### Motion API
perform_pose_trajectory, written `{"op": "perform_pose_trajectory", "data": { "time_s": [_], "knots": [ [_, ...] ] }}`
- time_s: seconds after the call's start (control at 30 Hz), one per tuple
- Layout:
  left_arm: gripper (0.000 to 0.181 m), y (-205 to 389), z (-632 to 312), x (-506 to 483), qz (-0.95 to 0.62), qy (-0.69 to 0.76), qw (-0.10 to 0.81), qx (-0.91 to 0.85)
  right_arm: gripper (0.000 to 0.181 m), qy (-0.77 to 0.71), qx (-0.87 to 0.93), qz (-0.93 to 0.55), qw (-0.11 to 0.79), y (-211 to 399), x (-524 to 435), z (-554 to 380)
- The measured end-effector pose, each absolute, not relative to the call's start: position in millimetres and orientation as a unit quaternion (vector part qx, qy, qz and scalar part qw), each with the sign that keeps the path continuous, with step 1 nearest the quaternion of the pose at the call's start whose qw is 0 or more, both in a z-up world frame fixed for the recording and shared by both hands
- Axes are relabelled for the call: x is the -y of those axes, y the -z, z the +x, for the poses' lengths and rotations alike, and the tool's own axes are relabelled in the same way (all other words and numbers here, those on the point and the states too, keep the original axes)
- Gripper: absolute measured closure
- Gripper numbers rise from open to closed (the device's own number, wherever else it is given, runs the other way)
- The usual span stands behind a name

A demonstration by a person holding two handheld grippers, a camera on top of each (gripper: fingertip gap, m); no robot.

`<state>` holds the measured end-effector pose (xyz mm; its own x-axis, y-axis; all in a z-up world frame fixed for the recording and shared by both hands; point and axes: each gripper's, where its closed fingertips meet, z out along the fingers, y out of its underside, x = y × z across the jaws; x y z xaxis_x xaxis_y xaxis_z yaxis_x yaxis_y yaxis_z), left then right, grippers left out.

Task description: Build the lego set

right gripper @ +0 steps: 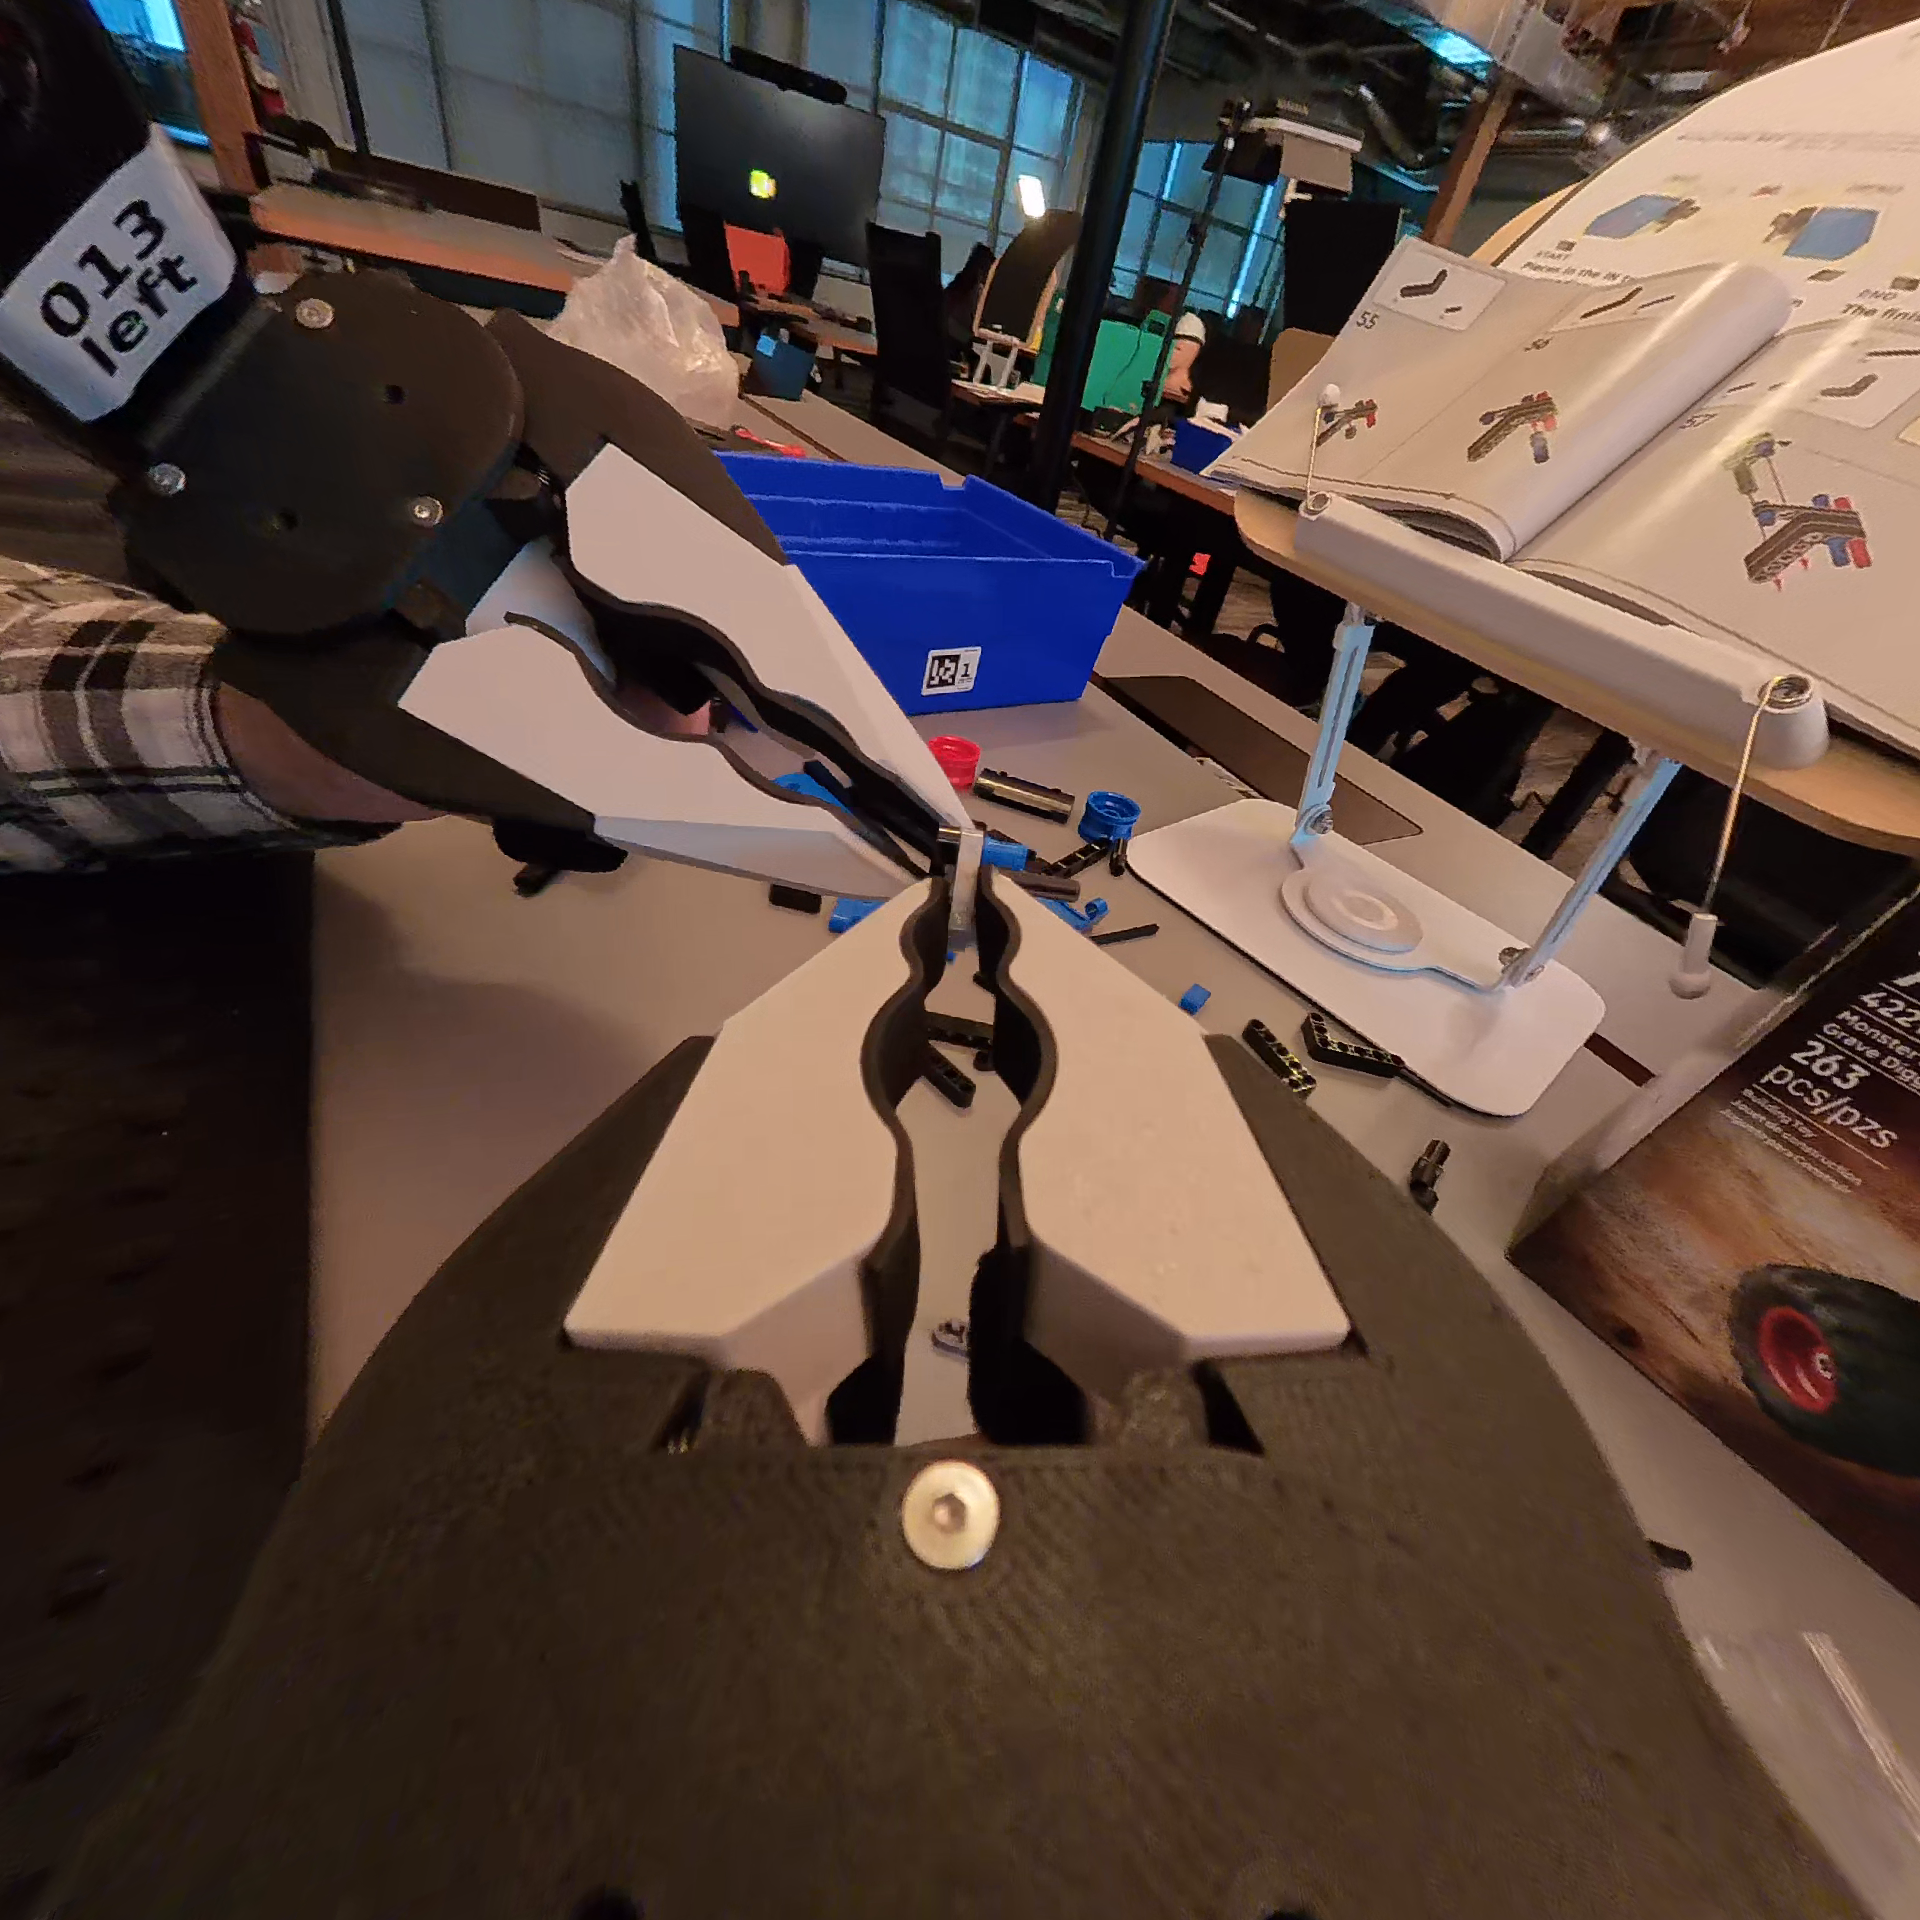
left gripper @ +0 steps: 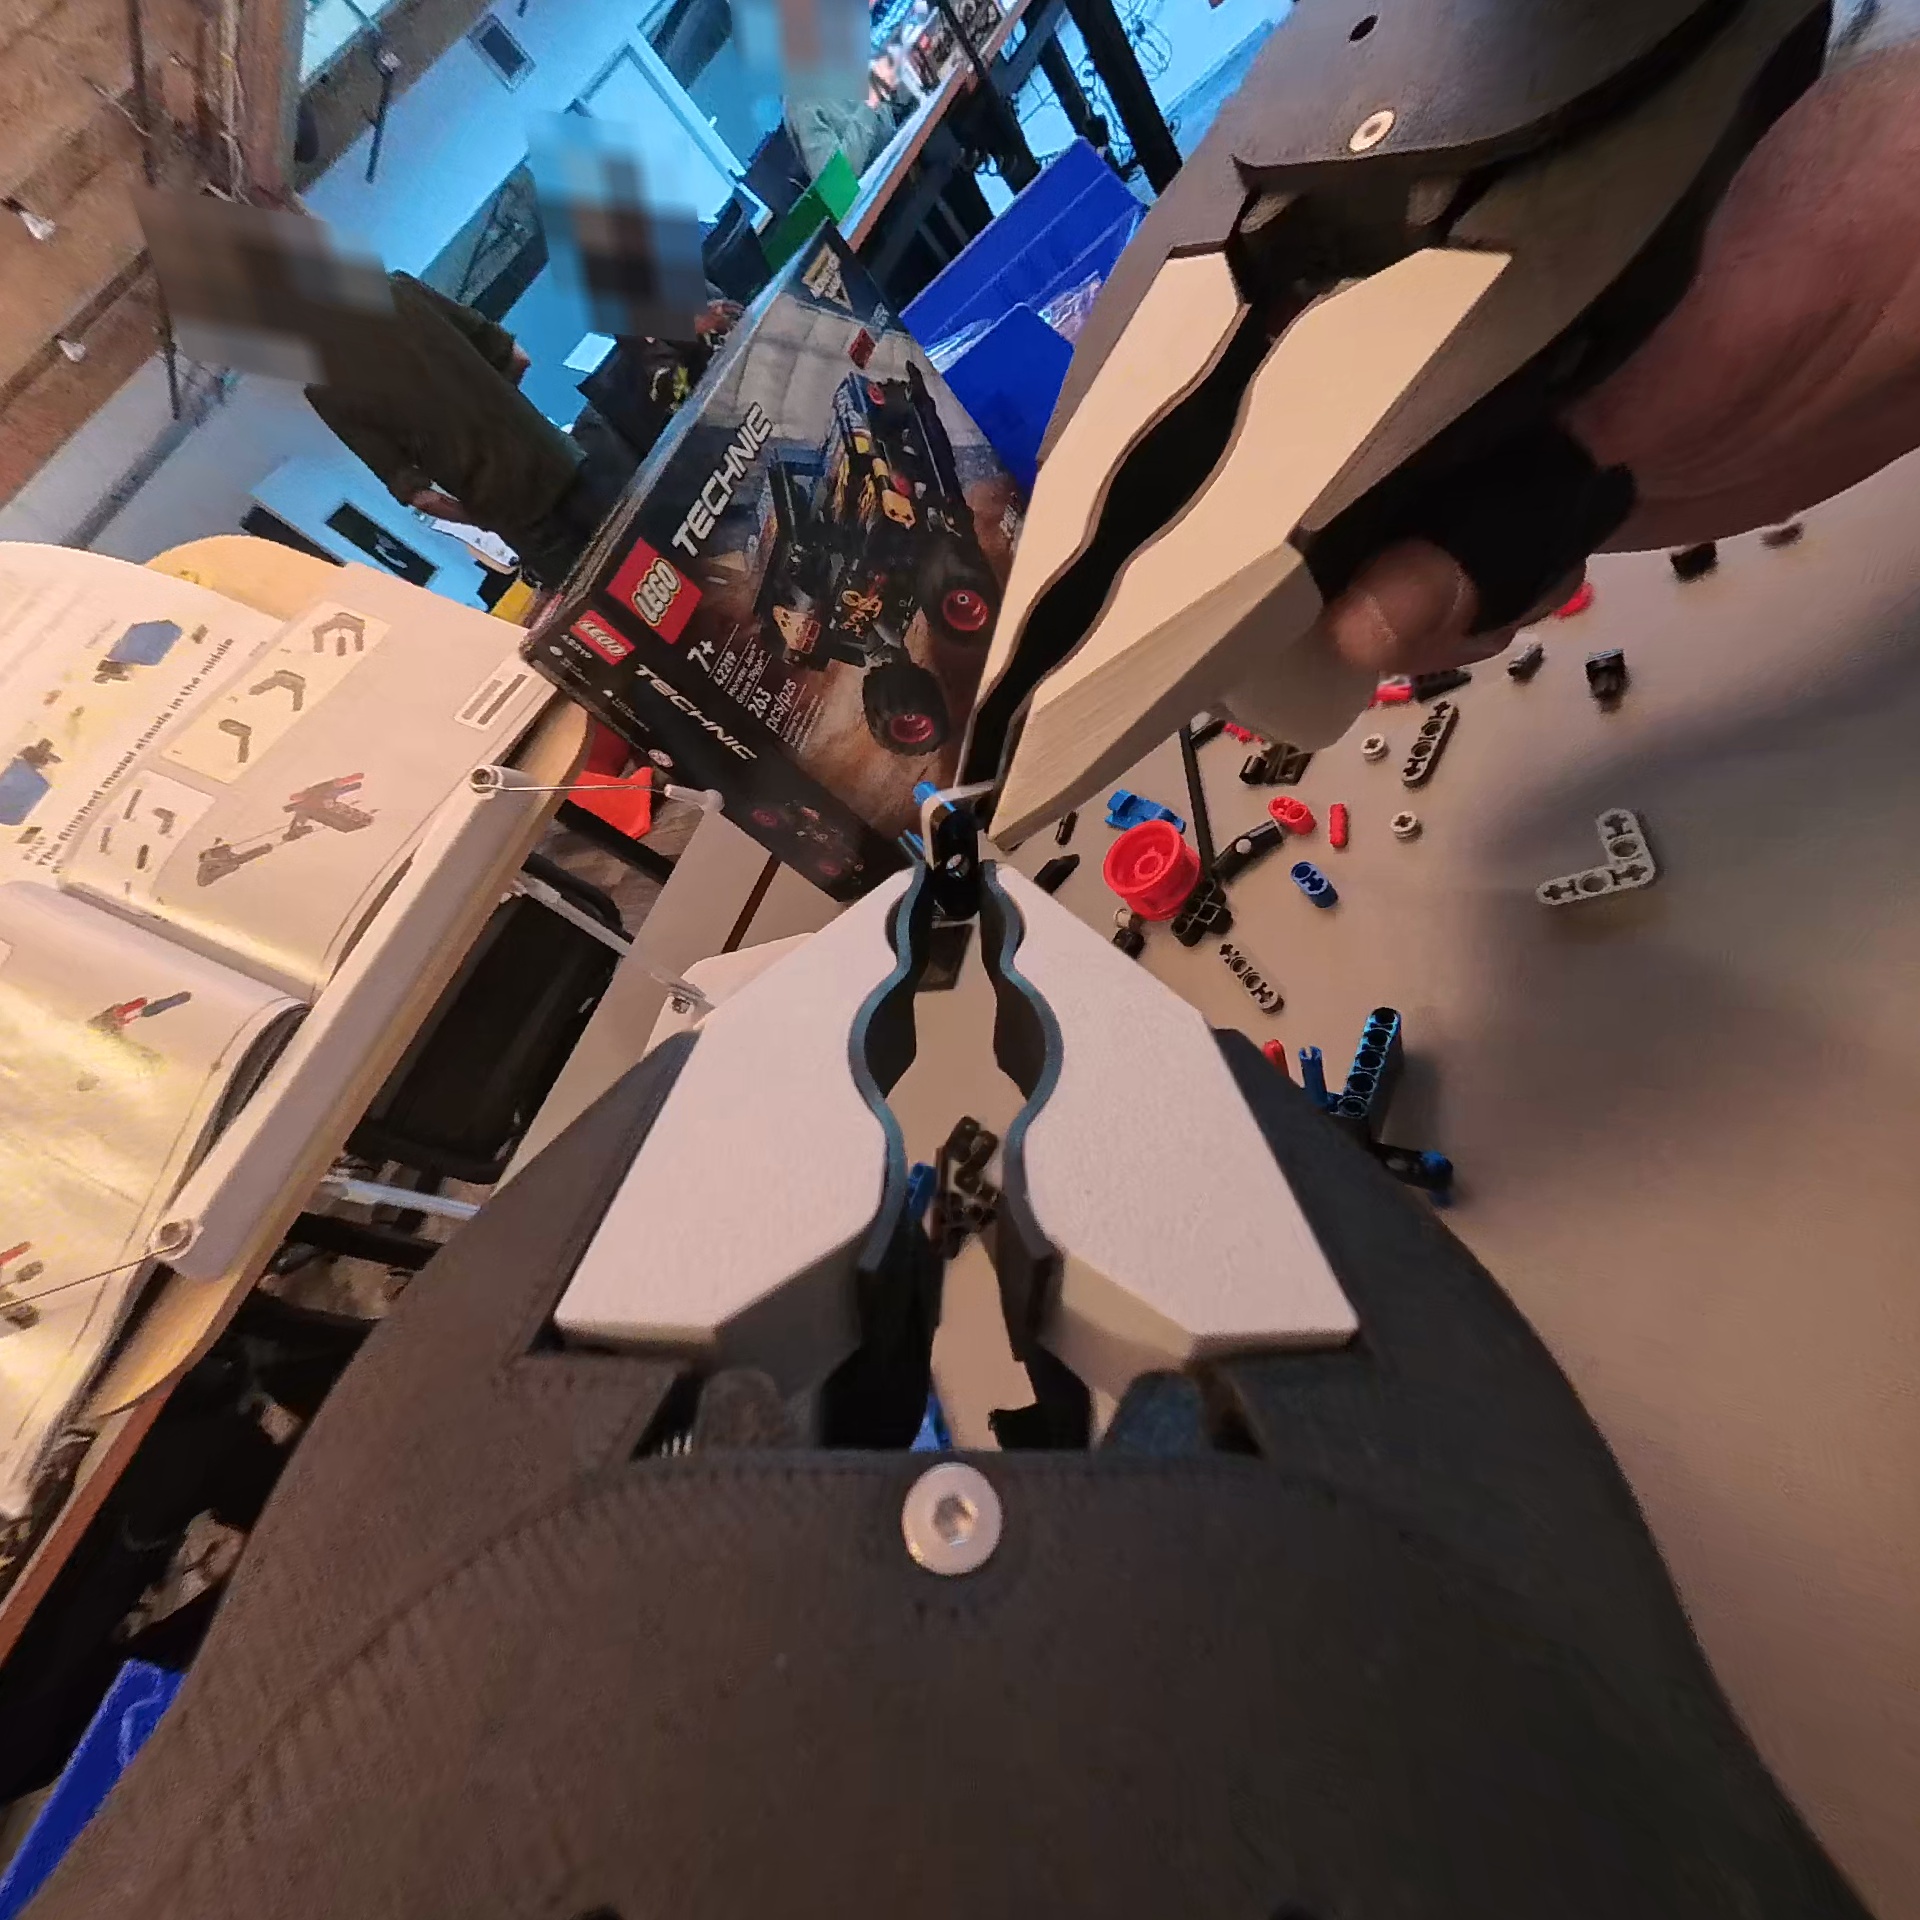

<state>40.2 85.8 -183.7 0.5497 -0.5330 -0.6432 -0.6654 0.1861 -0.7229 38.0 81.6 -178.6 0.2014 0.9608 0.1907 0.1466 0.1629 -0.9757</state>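
Now: two grippers meet on small parts

I have the left gripper (left gripper: 951, 868) pinched on a small black piece (left gripper: 954, 844), and the right gripper (right gripper: 964, 902) pinched on a thin grey piece (right gripper: 966, 883). Both are held tip to tip above the table (left gripper: 1662, 1195), where loose lego parts (left gripper: 1148, 868) lie scattered near the set's box (left gripper: 790, 582).

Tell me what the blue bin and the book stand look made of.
Blue bin: likely moulded plastic, with an even colour, thin rim and slight sheen. Book stand: probably white-painted metal, with a thin flat base, slim struts and wire page clips; plastic is possible.
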Motion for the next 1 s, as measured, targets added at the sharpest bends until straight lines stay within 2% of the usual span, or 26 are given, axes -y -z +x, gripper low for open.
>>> {"op": "perform_pose_trajectory", "data": {
  "time_s": [0.43,0.6,0.87,1.0],
  "knots": [
    [0.175,211.5,29.8,-91.9,-0.695,-0.003,0.546,-0.469,0.174,-0.379,0.448,-0.578,0.567,160.9,-127.3,97.3],
    [0.175,225.7,27.7,-90.5,-0.712,0.008,0.515,-0.478,0.171,-0.353,0.499,-0.579,0.540,179.6,-116.7,88.9],
    [0.175,220.8,29.4,-91.4,-0.711,0.016,0.526,-0.467,0.165,-0.270,0.602,-0.542,0.521,201.6,-81.6,56.1],
    [0.175,230.5,27.1,-90.8,-0.721,0.019,0.505,-0.474,0.163,-0.297,0.585,-0.563,0.503,193.7,-83.1,75.7]
  ]
}}
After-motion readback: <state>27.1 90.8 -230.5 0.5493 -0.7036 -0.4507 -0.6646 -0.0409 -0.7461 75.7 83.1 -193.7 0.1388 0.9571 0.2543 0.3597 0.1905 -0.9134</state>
